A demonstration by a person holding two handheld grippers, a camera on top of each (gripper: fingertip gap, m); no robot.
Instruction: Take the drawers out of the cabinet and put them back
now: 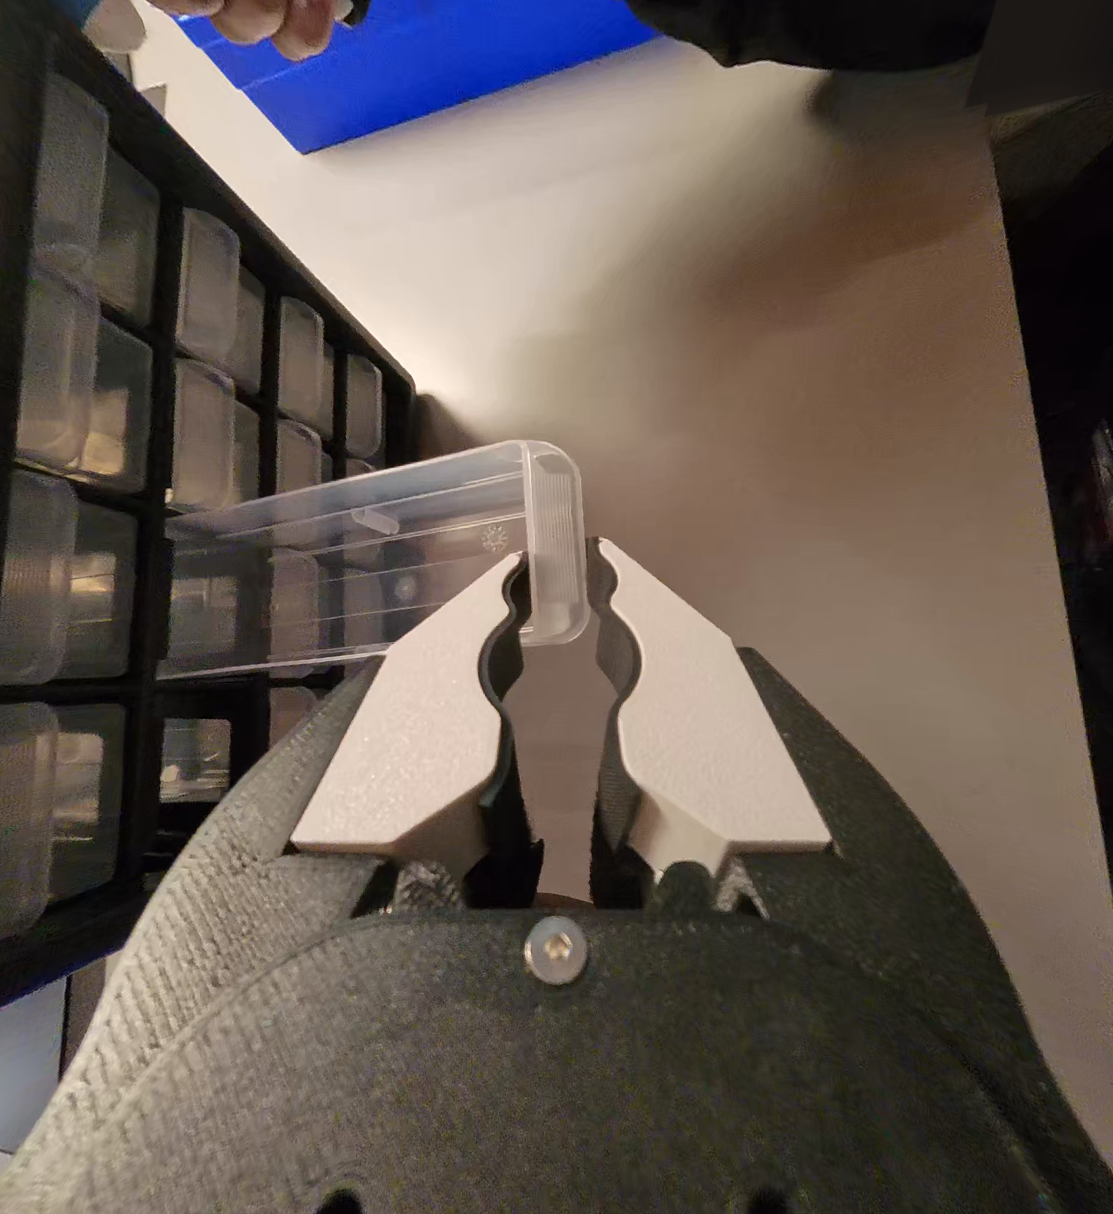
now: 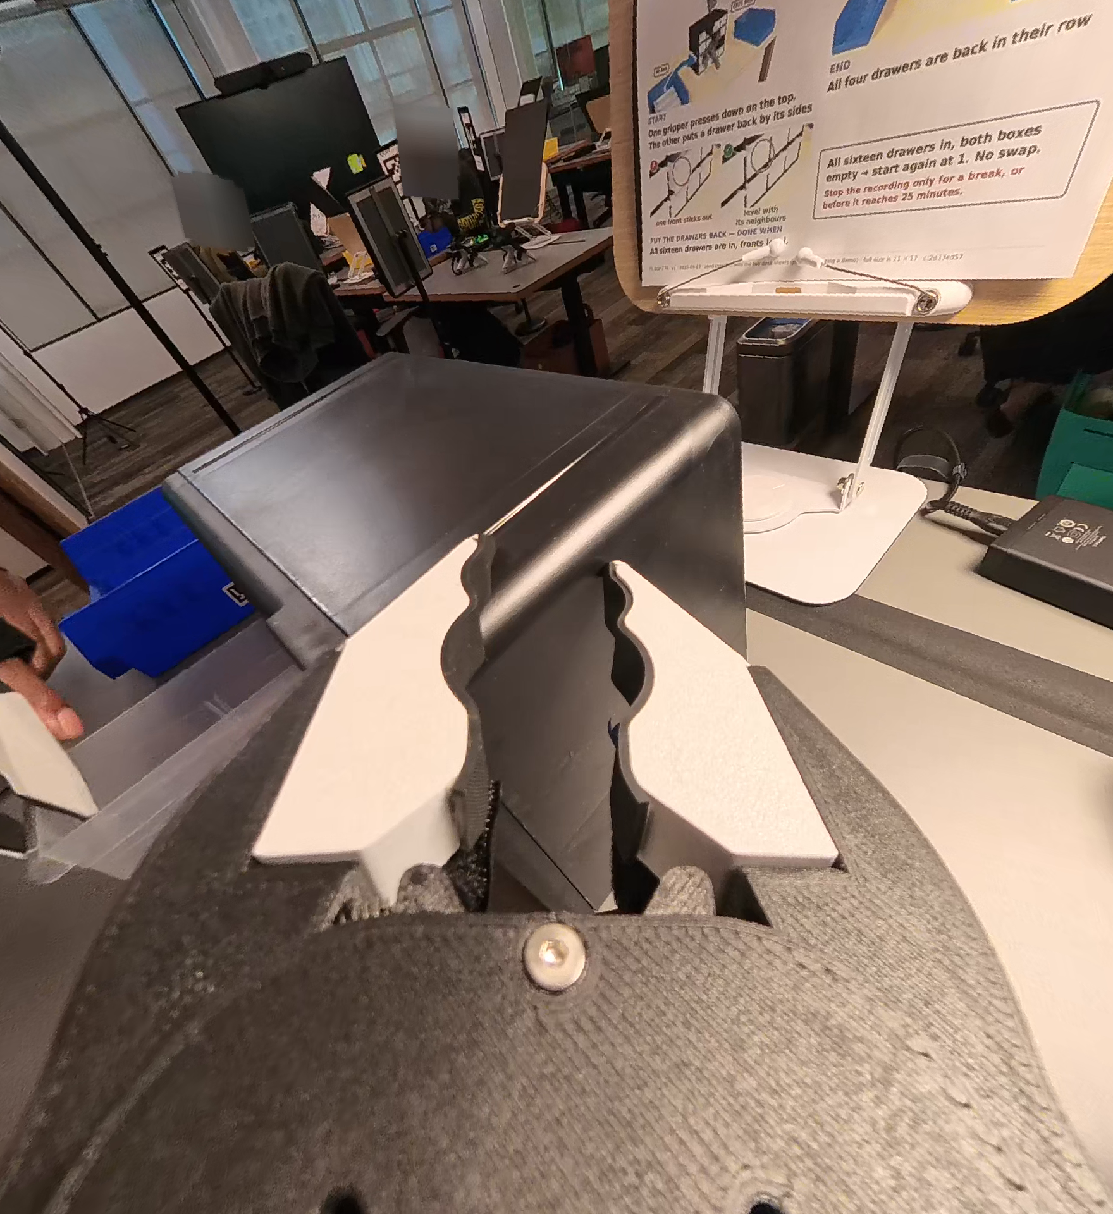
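Observation:
A black cabinet point(image 1: 146, 460) of several clear drawers stands at the left of the left wrist view. One clear drawer point(image 1: 370, 565) sticks far out of its slot. My left gripper point(image 1: 560, 552) is shut on that drawer's ribbed front pull point(image 1: 557, 519), one pad behind it and one in front. In the right wrist view the cabinet's black top point(image 2: 409, 473) fills the middle. My right gripper point(image 2: 547, 555) is open and straddles the top's right edge, left finger point(image 2: 468, 591) on the top. The pulled drawer point(image 2: 166, 742) and a left gripper finger point(image 2: 22, 755) show at the lower left.
A blue bin point(image 2: 146, 591) sits beyond the cabinet and also shows in the left wrist view point(image 1: 422, 79). A white stand with an instruction sheet point(image 2: 803, 295) stands behind on the right. A black box point(image 2: 1079, 565) lies on the grey table point(image 2: 935, 755).

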